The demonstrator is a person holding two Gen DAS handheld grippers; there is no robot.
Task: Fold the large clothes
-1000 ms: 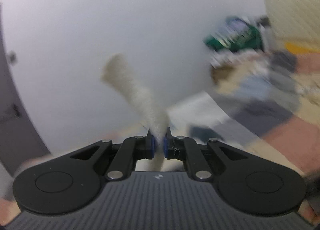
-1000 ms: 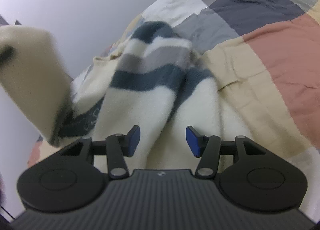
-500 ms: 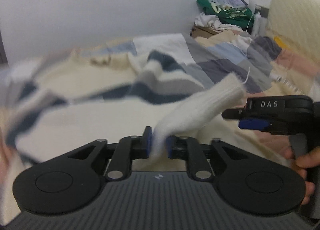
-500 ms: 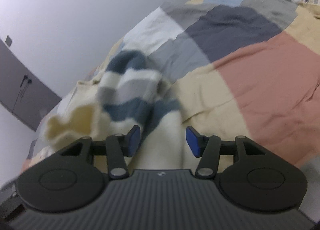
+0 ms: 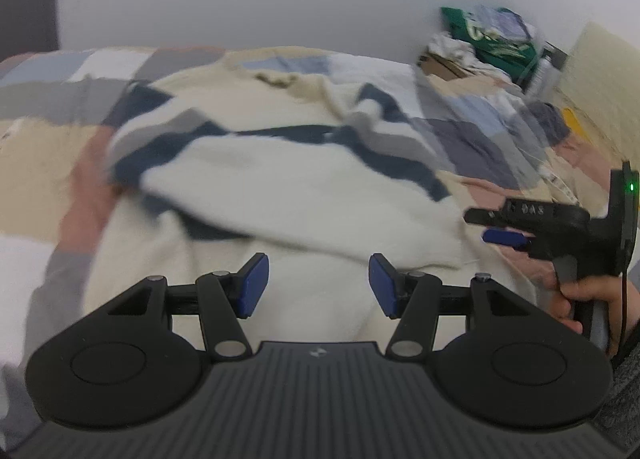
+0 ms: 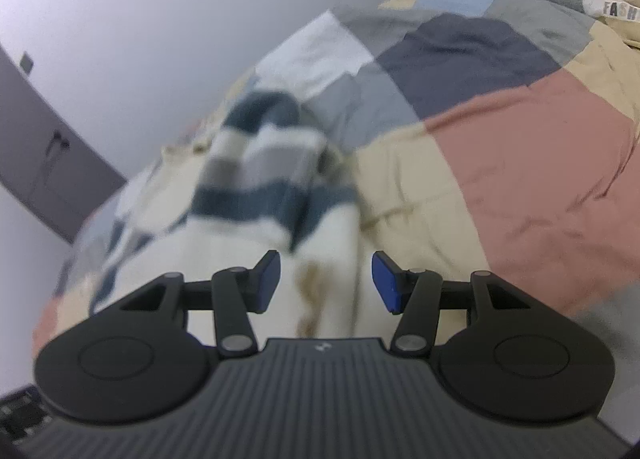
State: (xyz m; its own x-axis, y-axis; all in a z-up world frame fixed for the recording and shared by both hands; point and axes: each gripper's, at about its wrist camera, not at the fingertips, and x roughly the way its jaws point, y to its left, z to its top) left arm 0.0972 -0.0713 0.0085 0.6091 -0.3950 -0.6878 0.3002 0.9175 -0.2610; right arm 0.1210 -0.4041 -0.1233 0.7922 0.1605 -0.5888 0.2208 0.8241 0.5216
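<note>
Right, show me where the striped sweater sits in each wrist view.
Left wrist view: the striped sweater spreads across the middle, beyond the opening fingers, nothing between them.
Right wrist view: it lies left of centre, running down behind the fingers.
Shared landmark: the patchwork bedcover under it.

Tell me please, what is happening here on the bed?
A person is folding a cream sweater with dark blue and grey stripes, spread on a patchwork bedspread, using a handheld gripper in each hand. The left gripper hangs over the sweater with its jaws opening and nothing between them; a sleeve lies folded across the body. The right gripper is open and empty too, hovering at the sweater's right side.
</note>
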